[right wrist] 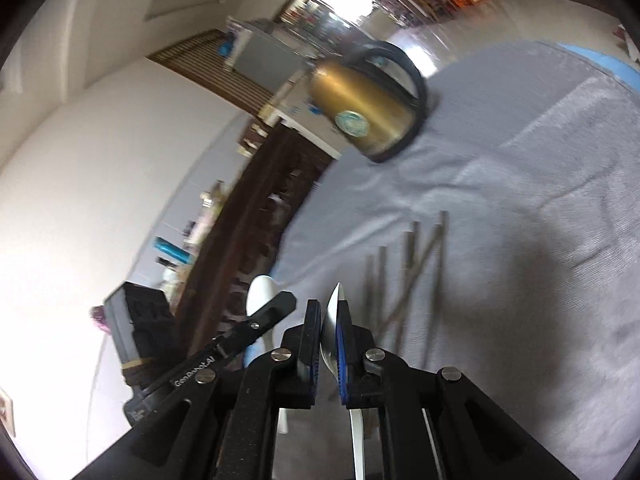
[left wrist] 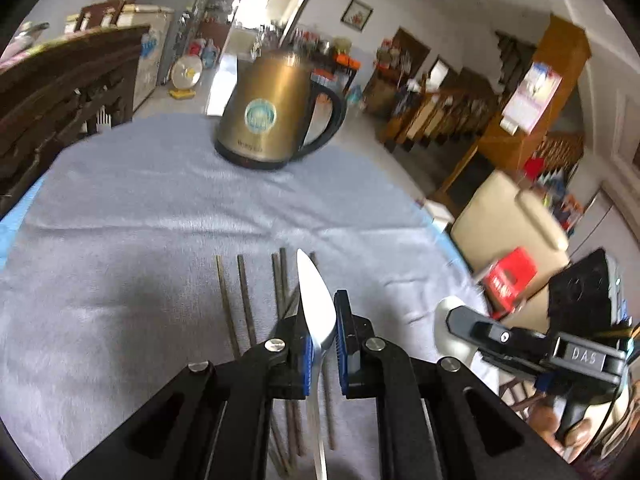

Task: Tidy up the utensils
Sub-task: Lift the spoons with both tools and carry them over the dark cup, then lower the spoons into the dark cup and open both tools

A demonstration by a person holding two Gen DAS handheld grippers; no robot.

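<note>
Each gripper carries a spoon. The left gripper (left wrist: 322, 344) pinches a steel spoon (left wrist: 316, 312) edge-on between its blue pads, bowl pointing forward and away, handle running back under the fingers. The right gripper (right wrist: 329, 346) is pressed onto a second spoon (right wrist: 334, 320) the same way, its white handle trailing down below the jaws.

The relation that matters: the chopsticks (left wrist: 256, 300) lie on the grey cloth (left wrist: 140, 220) directly under and just left of the left gripper, long axes running near-to-far, roughly parallel to the held spoon, though two of them cross. The left hand is the nearer one to that row — a spoon set down beside it would already be aligned with it.

The left view shows the right gripper (left wrist: 500, 336) off to the right, beyond the cloth's edge, with its spoon bowl showing pale. The right view, rolled and blurred, shows the left gripper's finger (right wrist: 256, 324) close beside it and the chopsticks (right wrist: 412, 276) ahead to the right. The gold kettle (left wrist: 276, 112) stands at the far side of the cloth, well apart from the utensils.
</note>
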